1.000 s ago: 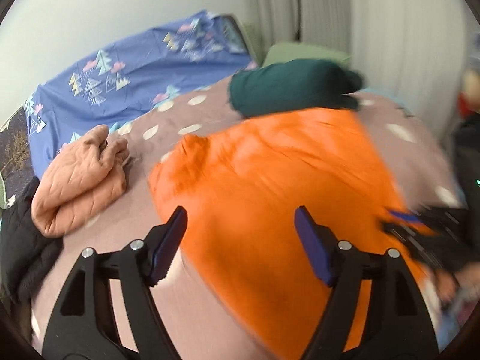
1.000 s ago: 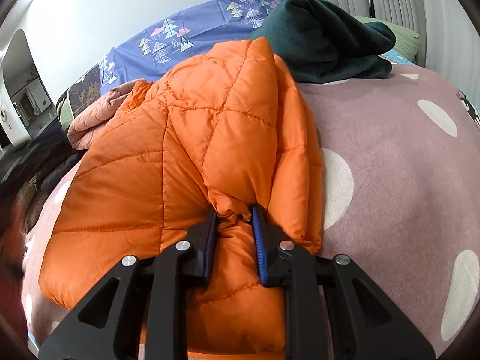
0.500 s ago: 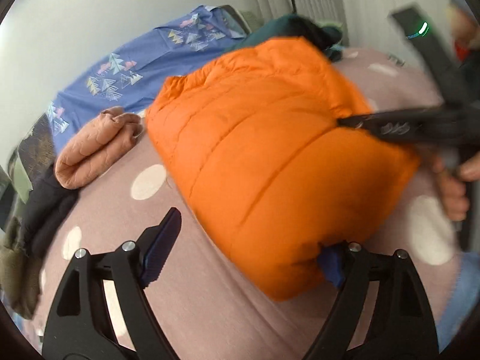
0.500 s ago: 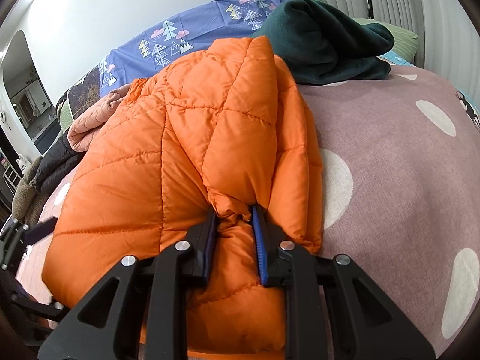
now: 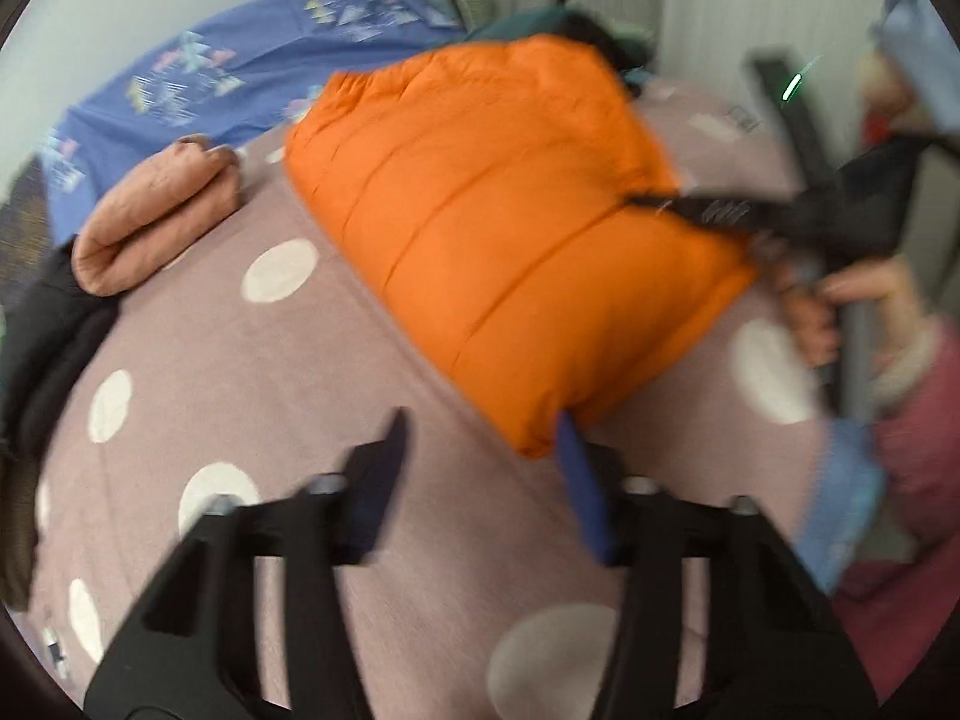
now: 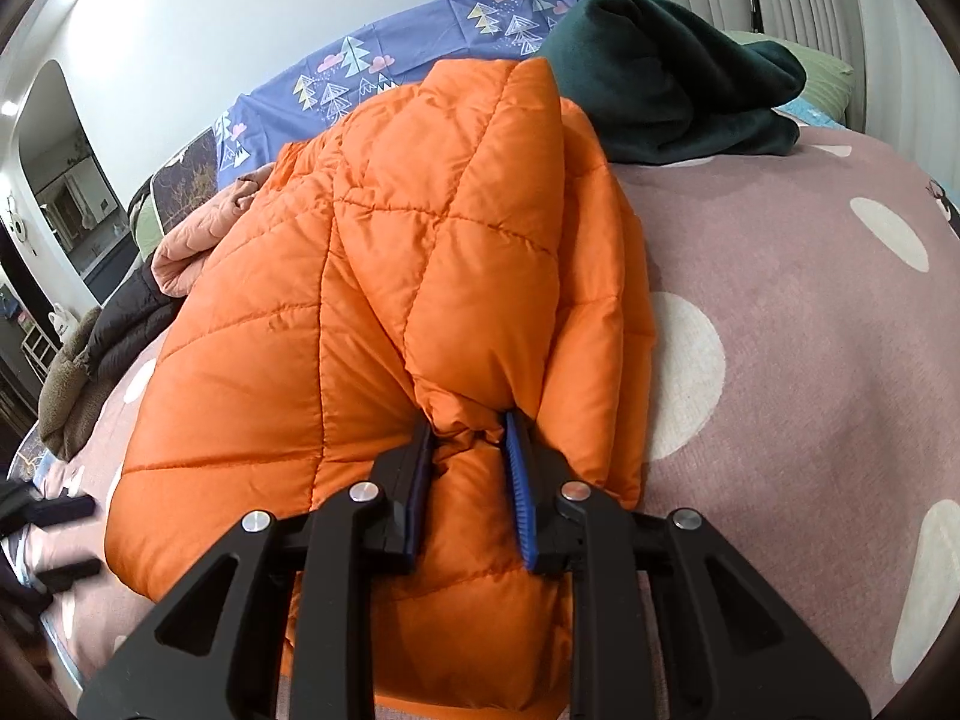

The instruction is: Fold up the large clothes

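Now left gripper (image 5: 480, 450) jaws just been closing beside orange jacket (image 5: 504, 228) corner, nothing pinched yet. Right gripper (image 6: 468, 468) clamps hem at 6 o'clock. Jacket on bed (image 6: 810, 360); next fold pending.

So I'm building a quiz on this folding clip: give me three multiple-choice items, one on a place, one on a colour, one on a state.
1. Where does the green garment lie?
A. beyond the jacket
B. under the pink garment
C. on the floor

2. What colour is the bedcover?
A. plain white
B. mauve with pale dots
C. black

3. What is the right gripper doing?
A. standing open over bare bedcover
B. clamping the green garment
C. clamping a fold of the jacket

Answers: 1 A, it sits past the jacket's far end in the right wrist view. 2 B, pale round dots on mauve show in both views. 3 C, orange fabric is pinched between its pads.
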Demonstrator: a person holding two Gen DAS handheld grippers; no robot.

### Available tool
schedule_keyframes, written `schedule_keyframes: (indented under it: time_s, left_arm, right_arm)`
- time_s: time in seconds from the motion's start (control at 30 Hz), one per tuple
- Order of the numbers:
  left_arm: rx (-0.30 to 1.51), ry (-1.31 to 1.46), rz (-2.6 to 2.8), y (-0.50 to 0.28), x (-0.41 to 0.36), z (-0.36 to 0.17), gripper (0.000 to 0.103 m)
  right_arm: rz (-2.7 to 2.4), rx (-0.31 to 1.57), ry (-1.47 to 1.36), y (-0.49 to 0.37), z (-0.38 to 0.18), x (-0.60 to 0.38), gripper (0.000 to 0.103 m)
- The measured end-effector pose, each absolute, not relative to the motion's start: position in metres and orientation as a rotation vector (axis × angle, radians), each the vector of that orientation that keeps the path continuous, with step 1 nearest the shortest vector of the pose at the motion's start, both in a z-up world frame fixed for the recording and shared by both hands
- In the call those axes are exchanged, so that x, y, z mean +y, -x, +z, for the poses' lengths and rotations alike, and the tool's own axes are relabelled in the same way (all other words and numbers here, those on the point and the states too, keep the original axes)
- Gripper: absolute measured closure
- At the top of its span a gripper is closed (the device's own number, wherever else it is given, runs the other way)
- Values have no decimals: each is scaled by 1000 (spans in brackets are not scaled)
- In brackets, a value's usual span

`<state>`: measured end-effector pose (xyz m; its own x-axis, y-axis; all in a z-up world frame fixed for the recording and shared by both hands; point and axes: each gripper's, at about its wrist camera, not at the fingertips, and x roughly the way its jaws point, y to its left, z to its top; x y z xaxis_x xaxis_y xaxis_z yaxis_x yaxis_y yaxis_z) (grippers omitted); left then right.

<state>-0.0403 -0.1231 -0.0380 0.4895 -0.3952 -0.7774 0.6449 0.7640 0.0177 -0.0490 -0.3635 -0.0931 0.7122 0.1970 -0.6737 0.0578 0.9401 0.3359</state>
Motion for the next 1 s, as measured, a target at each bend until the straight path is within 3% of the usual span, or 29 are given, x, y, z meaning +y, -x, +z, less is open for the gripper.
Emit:
schedule_keyframes:
  time_s: [0.23, 0.27, 0.3, 0.37, 0.43, 0.57, 0.63, 0.67, 0.77, 0.87, 1.0]
  left_arm:
    - [679, -183, -638, -30, -149, 7, 61]
    - [680, -157, -643, -41, -155, 7, 58]
    - [694, -126, -643, -59, -165, 5, 47]
    - [762, -99, -666, -88, -185, -7, 44]
    - [853, -166, -609, -114, -207, -38, 40]
    - [767, -401, -533, -95, -233, -58, 37]
    - [753, -457, -529, -86, -237, -56, 38]
    - [751, -459, -533, -85, -236, -55, 38]
    - [763, -416, -556, -91, -228, -56, 38]
    - [757, -421, -559, -94, -229, -55, 38]
    - [758, -431, -557, -101, -233, -55, 38]
  right_arm:
    - [75, 772, -344, 52, -94, -361, 78]
    - [76, 772, -344, 52, -94, -361, 77]
    - [76, 772, -344, 52, -94, -361, 77]
    - [78, 774, -345, 53, -94, -361, 77]
    - [83, 777, -340, 55, -93, -361, 76]
    - [112, 820, -324, 63, -82, -369, 65]
    - [135, 840, -346, 66, -71, -376, 65]
    - [154, 837, -357, 67, -63, -381, 67]
    - [190, 749, -296, 66, -26, -383, 95]
    - [194, 677, -205, 40, 4, -375, 95]
    - [187, 717, -211, -15, -3, -374, 95]
